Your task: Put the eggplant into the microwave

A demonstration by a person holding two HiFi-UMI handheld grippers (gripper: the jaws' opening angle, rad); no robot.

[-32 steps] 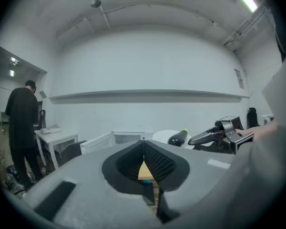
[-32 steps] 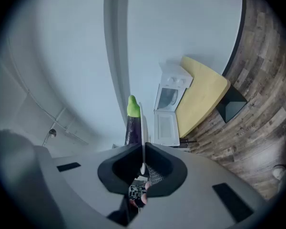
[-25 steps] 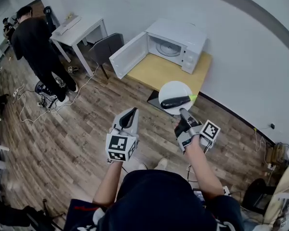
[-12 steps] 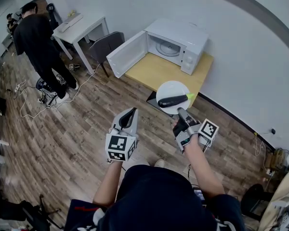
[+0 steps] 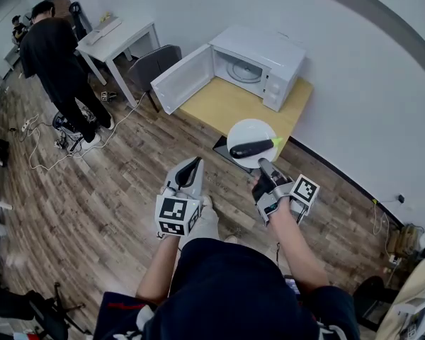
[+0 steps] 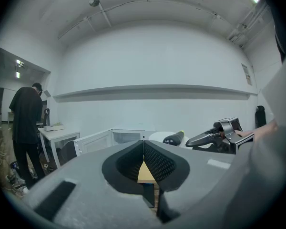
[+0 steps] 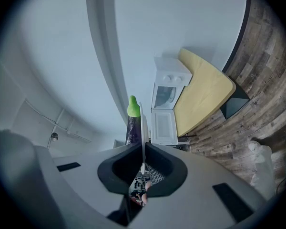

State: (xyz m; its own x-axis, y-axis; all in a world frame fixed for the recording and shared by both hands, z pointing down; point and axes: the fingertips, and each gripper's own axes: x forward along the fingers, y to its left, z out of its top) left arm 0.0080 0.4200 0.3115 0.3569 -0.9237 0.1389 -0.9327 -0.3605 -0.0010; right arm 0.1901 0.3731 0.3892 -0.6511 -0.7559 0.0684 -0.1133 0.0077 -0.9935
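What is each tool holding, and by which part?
Right tool: the white plate, clamped by its near rim, eggplant lying on it. Left tool: shut, empty.

Legible text, entry: none that I can read; left gripper, cube: square black-and-white markers only; right gripper, the same on its cube; microwave, control panel: markings too small for me to read.

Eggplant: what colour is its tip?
Bright green tip on the dark eggplant; clearest in the right gripper view.
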